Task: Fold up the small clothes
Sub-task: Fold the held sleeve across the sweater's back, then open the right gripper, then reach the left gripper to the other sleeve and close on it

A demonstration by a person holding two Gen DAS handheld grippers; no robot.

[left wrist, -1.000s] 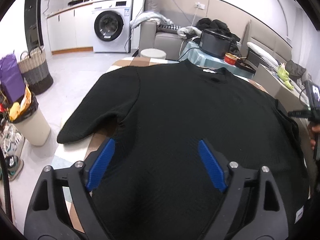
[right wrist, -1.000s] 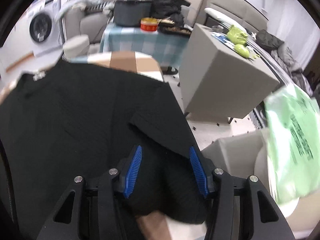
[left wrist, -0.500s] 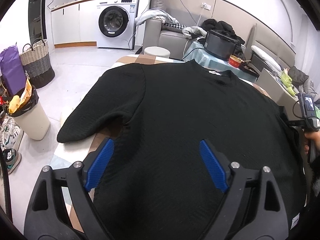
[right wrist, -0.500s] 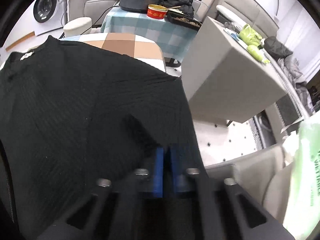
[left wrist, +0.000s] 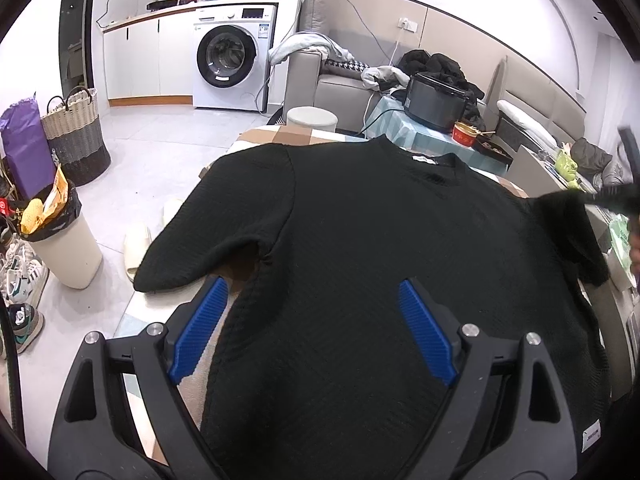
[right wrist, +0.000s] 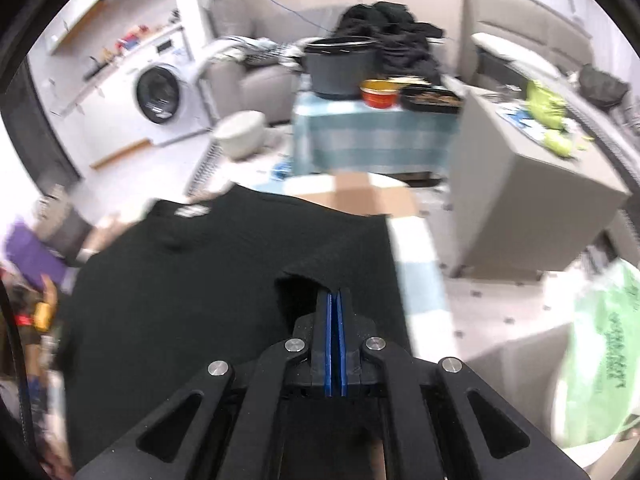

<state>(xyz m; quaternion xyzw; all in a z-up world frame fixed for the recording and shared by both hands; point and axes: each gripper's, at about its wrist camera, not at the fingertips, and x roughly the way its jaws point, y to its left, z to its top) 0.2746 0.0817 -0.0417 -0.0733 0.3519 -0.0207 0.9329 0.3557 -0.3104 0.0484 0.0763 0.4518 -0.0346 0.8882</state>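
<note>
A black sweater [left wrist: 380,220] lies spread front-down on the checked table [left wrist: 280,138], collar at the far end. My left gripper [left wrist: 310,282] hovers open over its lower left part, with the left sleeve [left wrist: 188,248] hanging off the table edge beside it. My right gripper [right wrist: 335,300] is shut on the right sleeve [right wrist: 320,268], its blue pads pressed together on a pinch of fabric lifted off the sweater body [right wrist: 180,280]. In the left wrist view the right gripper [left wrist: 616,196] is a dark blur at the far right, holding the sleeve up.
A white bin [left wrist: 68,248] and a woven basket [left wrist: 74,132] stand on the floor to the left, with a washing machine [left wrist: 232,64] behind. Beyond the table are a round stool [left wrist: 312,120], a side table with a cooker [right wrist: 340,64], a grey box [right wrist: 528,200] and a green bag [right wrist: 600,352].
My right gripper closed on the right sleeve and raised it from the table. My left gripper stayed open and drew back slightly over the sweater.
</note>
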